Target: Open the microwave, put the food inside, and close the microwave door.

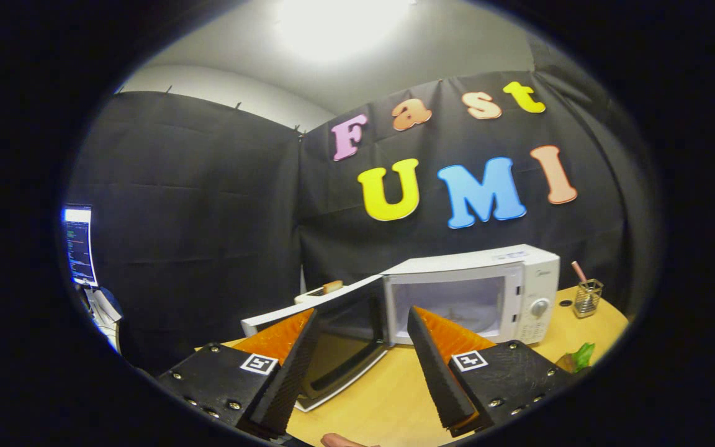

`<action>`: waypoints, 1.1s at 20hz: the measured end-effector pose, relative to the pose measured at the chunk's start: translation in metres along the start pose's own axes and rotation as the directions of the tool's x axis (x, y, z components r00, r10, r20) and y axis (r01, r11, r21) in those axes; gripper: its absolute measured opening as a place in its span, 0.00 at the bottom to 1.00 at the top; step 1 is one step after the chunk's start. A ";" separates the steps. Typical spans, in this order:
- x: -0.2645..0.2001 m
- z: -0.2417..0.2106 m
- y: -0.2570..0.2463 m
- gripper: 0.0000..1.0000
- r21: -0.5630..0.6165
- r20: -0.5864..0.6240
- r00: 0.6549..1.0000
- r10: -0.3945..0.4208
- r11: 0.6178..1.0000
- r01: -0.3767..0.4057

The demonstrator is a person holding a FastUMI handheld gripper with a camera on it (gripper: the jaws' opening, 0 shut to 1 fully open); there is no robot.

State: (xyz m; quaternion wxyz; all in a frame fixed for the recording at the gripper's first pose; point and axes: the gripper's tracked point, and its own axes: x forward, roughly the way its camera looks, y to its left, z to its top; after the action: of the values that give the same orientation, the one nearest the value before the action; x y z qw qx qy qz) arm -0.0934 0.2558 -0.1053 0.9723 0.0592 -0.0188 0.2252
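Observation:
A white microwave [522, 292] stands on the wooden table [395, 391] beyond my fingers, its cavity lit and seemingly bare. Its door [339, 338] is swung wide open to the left and lies behind my left finger. My gripper [360, 323] is open, with nothing between the fingers, and is held above the table in front of the open cavity. A piece of food, like bread [331, 286], sits on something white behind the top edge of the door, left of the microwave.
To the right of the microwave a small wire holder [587, 298] with a pink stick stands on the table. Something green and leafy [581, 356] lies at the table's near right edge. A lit screen [79, 245] hangs far left. A fingertip [339, 441] shows below the fingers.

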 end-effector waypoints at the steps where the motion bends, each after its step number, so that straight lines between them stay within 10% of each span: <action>1: -0.005 0.004 -0.020 0.87 -0.014 0.006 0.999 -0.042 0.999 0.042; 11: -0.087 -0.010 -0.170 0.87 -0.083 0.010 0.922 -0.386 0.919 0.385; 22: -0.130 -0.099 -0.191 0.87 0.014 -0.185 0.890 -0.418 0.904 0.427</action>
State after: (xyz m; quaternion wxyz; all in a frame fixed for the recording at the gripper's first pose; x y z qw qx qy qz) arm -0.1249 0.0411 -0.2322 0.9937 0.0682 0.0875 0.0132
